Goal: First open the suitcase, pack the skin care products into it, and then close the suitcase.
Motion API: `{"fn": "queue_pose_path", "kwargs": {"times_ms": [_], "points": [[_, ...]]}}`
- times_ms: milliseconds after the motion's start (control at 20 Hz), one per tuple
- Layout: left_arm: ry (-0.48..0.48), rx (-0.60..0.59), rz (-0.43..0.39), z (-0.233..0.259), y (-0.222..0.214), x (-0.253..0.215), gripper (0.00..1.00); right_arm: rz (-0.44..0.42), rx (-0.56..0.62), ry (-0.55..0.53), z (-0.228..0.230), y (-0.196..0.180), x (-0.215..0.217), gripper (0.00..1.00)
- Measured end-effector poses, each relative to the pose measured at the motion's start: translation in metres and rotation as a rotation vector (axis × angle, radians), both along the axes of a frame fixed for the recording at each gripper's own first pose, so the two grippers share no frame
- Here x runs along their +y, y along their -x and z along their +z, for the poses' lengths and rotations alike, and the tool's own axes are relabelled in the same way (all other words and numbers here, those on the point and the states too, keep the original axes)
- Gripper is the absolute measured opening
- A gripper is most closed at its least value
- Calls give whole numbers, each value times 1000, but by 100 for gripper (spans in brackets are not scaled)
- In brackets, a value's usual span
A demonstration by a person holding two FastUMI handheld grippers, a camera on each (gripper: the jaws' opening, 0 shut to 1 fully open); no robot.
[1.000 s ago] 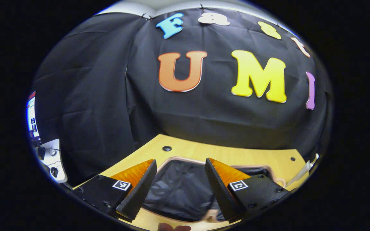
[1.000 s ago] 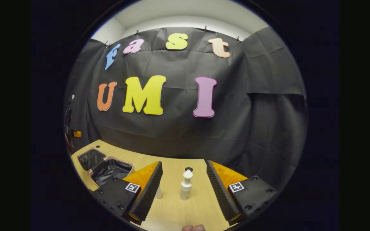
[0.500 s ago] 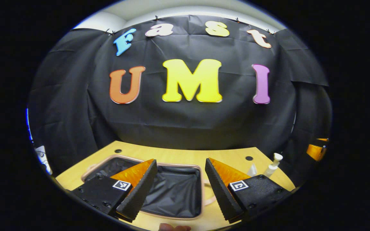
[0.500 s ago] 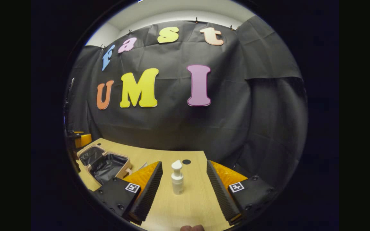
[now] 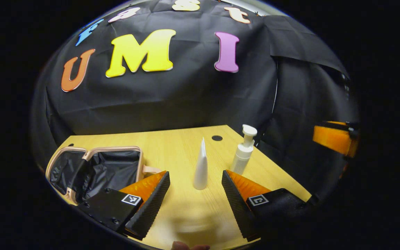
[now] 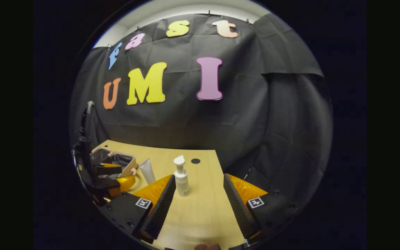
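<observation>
The open suitcase (image 5: 96, 166) lies on the table with its pink rim and black lining up, left of my left gripper (image 5: 195, 178). That gripper is open, and a white tube (image 5: 200, 166) stands upright just beyond its fingertips. A white pump bottle (image 5: 243, 152) stands a little further right. In the right gripper view the pump bottle (image 6: 181, 177) stands close ahead of the left finger of my open right gripper (image 6: 199, 177). The tube (image 6: 147, 171) and suitcase (image 6: 116, 159) are off to its left. Nothing is held in either gripper.
The wooden table (image 5: 172, 139) ends at a slanted right edge near the pump bottle, with a dark round hole (image 5: 217, 138) behind it. The right gripper's orange body (image 5: 333, 140) shows beyond that edge. The left gripper (image 6: 111, 175) hovers by the suitcase.
My left gripper has swung right, from over the suitcase to facing the tube and pump bottle. The right gripper has shifted so that the bottle now sits by its left finger.
</observation>
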State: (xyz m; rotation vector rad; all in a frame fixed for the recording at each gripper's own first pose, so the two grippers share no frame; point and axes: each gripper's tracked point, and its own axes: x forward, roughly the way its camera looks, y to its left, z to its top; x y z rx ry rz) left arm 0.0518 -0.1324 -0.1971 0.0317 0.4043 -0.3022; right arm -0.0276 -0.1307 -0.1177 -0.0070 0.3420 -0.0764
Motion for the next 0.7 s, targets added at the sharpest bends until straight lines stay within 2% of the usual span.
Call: {"fn": "queue_pose_path", "kwargs": {"times_ms": [400, 650, 700], "points": [[-16, 42, 14, -68, -57, -22, 96, -93, 73, 48, -16, 20, -52, 81], [3, 61, 15, -90, -80, -29, 95, -110, 96, 56, -22, 20, -58, 81], [14, 69, 10, -93, -81, -31, 100, -105, 100, 60, -23, 21, -58, 83]]}}
